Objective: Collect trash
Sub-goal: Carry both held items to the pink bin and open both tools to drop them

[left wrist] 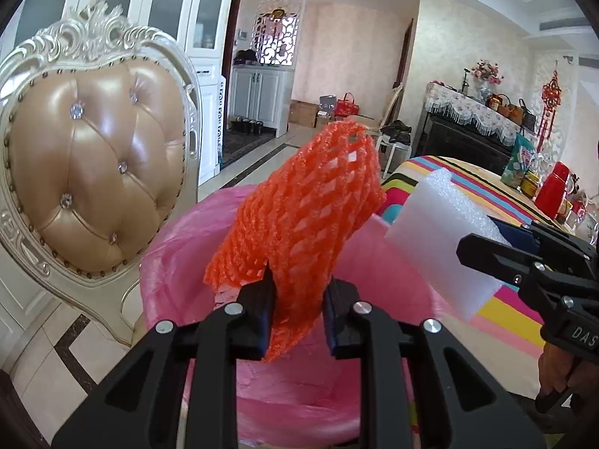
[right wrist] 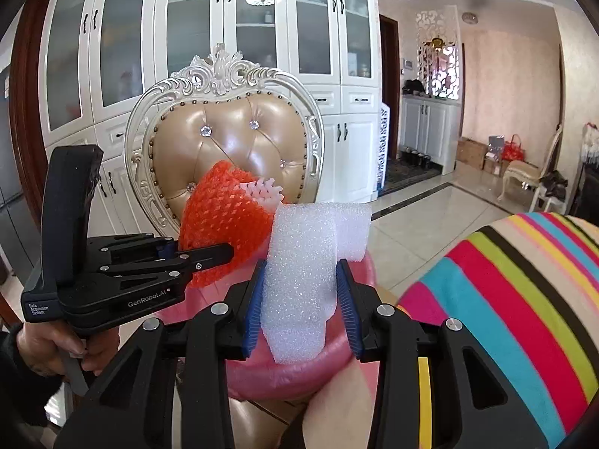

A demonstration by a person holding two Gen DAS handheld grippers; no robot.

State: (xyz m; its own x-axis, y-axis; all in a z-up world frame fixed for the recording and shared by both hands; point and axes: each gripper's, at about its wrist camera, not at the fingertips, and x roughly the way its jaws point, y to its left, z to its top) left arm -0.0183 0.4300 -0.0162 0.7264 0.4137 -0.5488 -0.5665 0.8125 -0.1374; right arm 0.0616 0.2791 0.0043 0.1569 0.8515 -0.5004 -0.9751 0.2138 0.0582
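Cabinets (right wrist: 209,37) fill the back wall, white with glass doors. Chair (left wrist: 93,157) in front of them: tan tufted back, carved white frame. Table (right wrist: 524,292) with striped cloth at the right edge of both views. Bin (left wrist: 179,262) lined with a pink bag sits between chair and table, directly below both grippers.

Left gripper (left wrist: 299,295): jaws clamped on the orange net (left wrist: 299,202), a foam mesh sleeve standing upright out of the pads, over the bin opening. In the right wrist view a bit of white mesh shows at the net's top.

Right gripper (right wrist: 301,292): jaws gripping the white foam (right wrist: 303,262), a folded sheet, blue pads pressing both sides. It hangs over the bin rim, just beside the net.

A hand (right wrist: 67,348) holds the left gripper's handle.
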